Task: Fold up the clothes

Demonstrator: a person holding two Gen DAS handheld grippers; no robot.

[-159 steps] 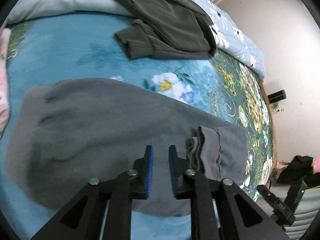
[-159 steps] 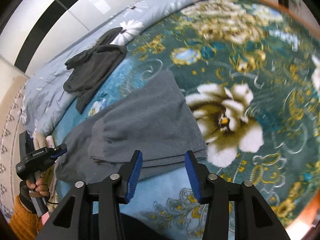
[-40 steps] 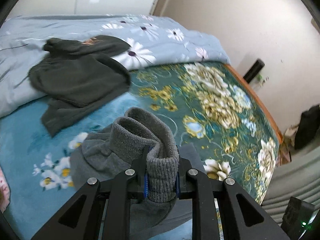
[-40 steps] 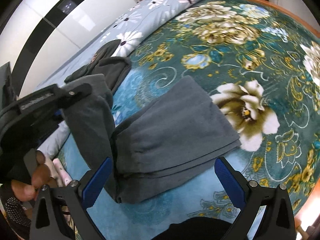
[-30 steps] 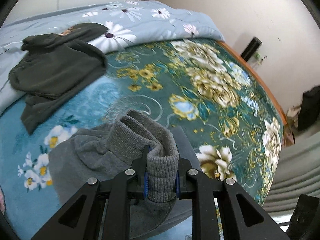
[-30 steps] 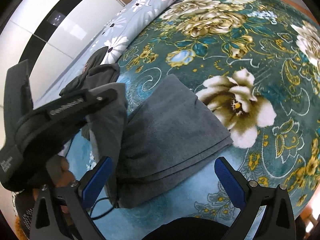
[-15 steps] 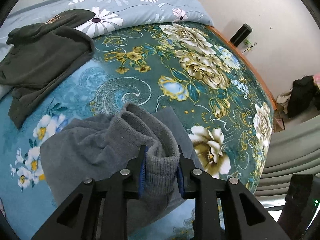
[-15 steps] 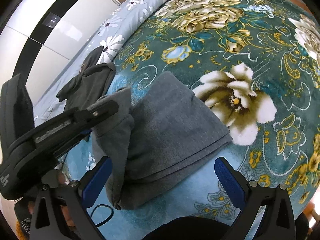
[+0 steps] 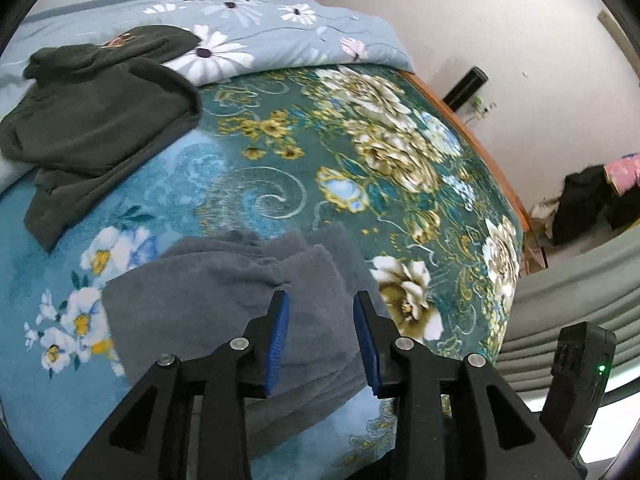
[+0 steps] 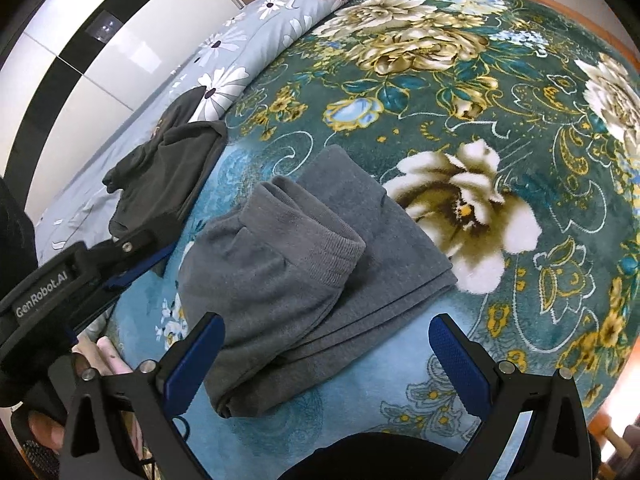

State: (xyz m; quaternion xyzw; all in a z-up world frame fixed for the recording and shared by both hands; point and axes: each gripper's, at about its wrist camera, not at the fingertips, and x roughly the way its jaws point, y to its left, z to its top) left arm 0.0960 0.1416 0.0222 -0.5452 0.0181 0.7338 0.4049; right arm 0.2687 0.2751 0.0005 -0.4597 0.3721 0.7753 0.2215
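A grey garment [image 10: 304,276] lies folded on the flowered bedspread, its ribbed cuff end [image 10: 340,256] resting on top of the fold. In the left wrist view the same grey garment [image 9: 224,292] lies flat below my left gripper [image 9: 322,336]. The left jaws are opening, with nothing pressed between the blue pads. In the right wrist view the left gripper [image 10: 132,264] stands to the left of the garment. My right gripper [image 10: 326,356] hangs wide open over the garment's near edge and holds nothing.
A dark green garment [image 9: 96,120] lies crumpled at the back left, partly on a pale blue daisy quilt [image 9: 256,36]. The bed's wooden edge [image 9: 472,144] runs along the right, near a wall. Something pink [image 10: 108,356] lies by the near left edge. A hand [image 10: 44,436] holds the left gripper.
The left gripper let go of the grey ribbed cuff, which now lies on the folded garment. Its jaws have spread and it has drawn back to the left. The right gripper stayed put.
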